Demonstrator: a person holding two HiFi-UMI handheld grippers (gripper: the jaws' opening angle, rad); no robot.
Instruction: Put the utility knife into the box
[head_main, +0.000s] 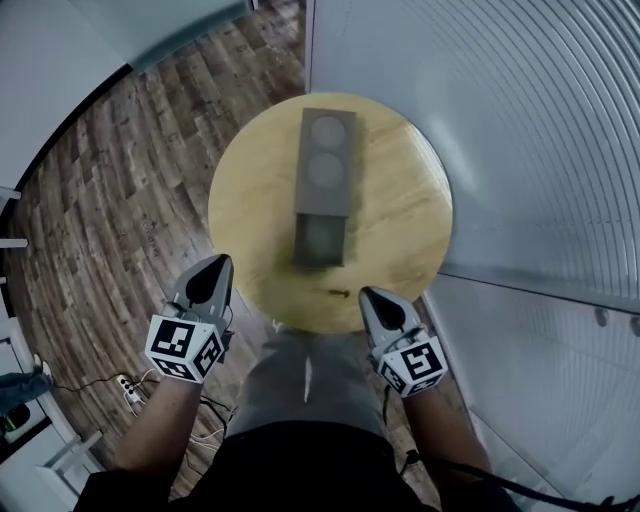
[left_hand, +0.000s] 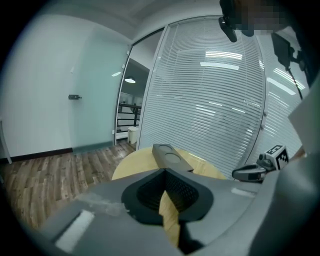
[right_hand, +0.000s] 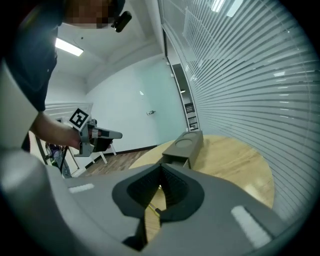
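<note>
Head view: a round wooden table (head_main: 400, 230) lies ahead of both grippers. The left gripper (head_main: 222, 262) hangs over the floor just off the table's near-left edge. The right gripper (head_main: 368, 296) sits at the near edge. The utility knife (head_main: 340, 293), a small yellow and dark bar, lies on the table just beside the right gripper's tip, towards the left gripper. The box (head_main: 325, 185), long and dark grey, lies further ahead in the middle of the table. Its inner tray seems slid out towards the person. The knife is not yet picked up, so the whole job looks to be left: grasp, carry forward, drop in. Nothing lies between knife and box.

Left gripper view: the left gripper (left_hand: 164, 170) has its jaw tips pressed together with nothing between them. The box (left_hand: 170, 156) is straight ahead, and the right gripper (left_hand: 260, 167) is off to one side.

Right gripper view: the right gripper (right_hand: 161, 166) is also closed and empty, so it would need to open before grasping. A yellow and dark sliver, probably the knife (right_hand: 154, 209), shows low behind the tips. The box (right_hand: 185, 147) is ahead, with slatted blinds (right_hand: 250, 75) close beside the table.
</note>
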